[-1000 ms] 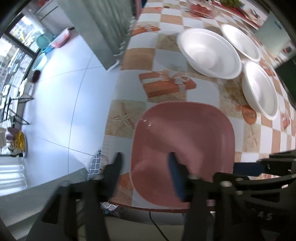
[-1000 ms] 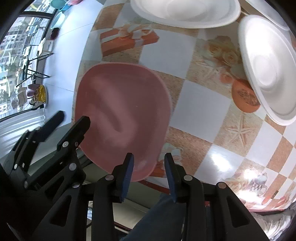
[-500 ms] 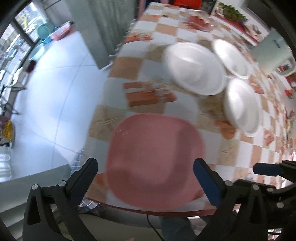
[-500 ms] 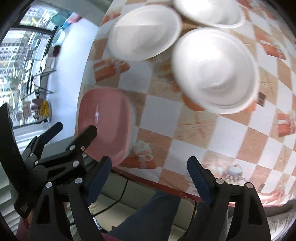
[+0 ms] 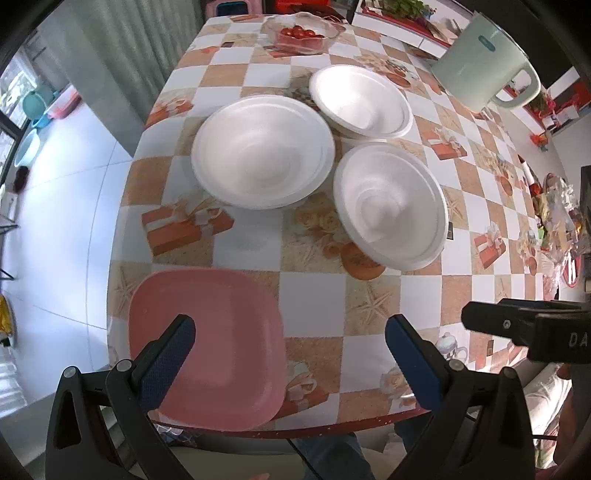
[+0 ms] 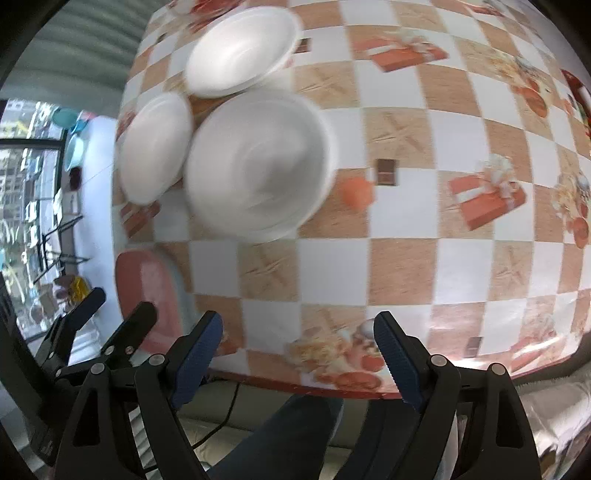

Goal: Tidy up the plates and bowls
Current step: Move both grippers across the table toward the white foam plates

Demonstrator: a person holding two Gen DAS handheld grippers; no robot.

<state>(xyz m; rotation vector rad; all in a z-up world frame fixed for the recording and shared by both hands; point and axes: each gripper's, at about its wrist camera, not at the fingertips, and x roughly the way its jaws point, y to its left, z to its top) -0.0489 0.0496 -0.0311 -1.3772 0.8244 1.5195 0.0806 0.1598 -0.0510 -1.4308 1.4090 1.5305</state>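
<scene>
The left claw hangs above the near edge of the bench, jaws wide apart with nothing between them. The pink plate lies flat just below and a little to its left, at the bench's near corner, apparently set there as the start of a plate spot apart from the bowls. The right claw also stands spread and empty, over bare checked cloth, the same plate off to its left.

Ahead of both claws, three white bowls cluster rim to rim: a wide one to the left, one straight ahead of the left claw, and one farther back. They look unstacked, so nesting them seems the likely next job.

Beyond the bowls sit a clear dish of tomatoes and a pale jug, well clear of the reach. Nothing blocks the nearest bowl; only its touching neighbours could get nudged.
</scene>
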